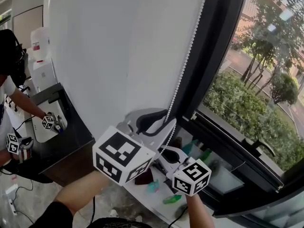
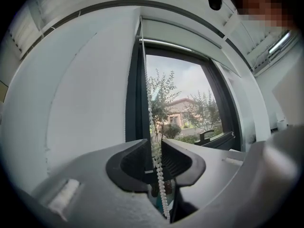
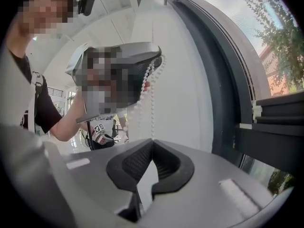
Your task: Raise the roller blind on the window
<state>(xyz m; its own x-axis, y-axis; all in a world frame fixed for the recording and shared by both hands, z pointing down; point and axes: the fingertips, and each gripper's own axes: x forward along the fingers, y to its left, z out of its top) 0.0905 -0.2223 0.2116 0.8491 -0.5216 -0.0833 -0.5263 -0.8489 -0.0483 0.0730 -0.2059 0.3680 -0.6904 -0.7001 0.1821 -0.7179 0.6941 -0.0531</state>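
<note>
The white roller blind (image 1: 118, 46) hangs down over the left and middle of the head view. Its bead chain (image 1: 187, 56) runs along the blind's right edge, just beside the dark window frame (image 1: 223, 56), and slants down from the far top toward the two grippers near the person. The left gripper (image 1: 159, 122) is the higher of the two. In the left gripper view its jaws stand apart, and the chain (image 2: 151, 118) drops straight through the gap between the ribbed pads — neither pad presses on it. The right gripper (image 1: 167, 155) sits just below and to the right of the left one, close above the sill. In the right gripper view its jaws are closed tip to tip. The chain (image 3: 152, 108) comes down from the left gripper overhead to the very spot where the tips meet, so it is pinched there, and a second strand hangs just beside the first, curving off to the left. Beyond the glass on the right are green shrubs (image 1: 237, 108) and trees. On the white sill (image 1: 142, 191) under the grippers lie a few small coloured things, too blurred to name. At the far left another person (image 1: 21, 103) reaches over a dark desk (image 1: 71, 146) — marker cubes show at that person's hands.
</note>
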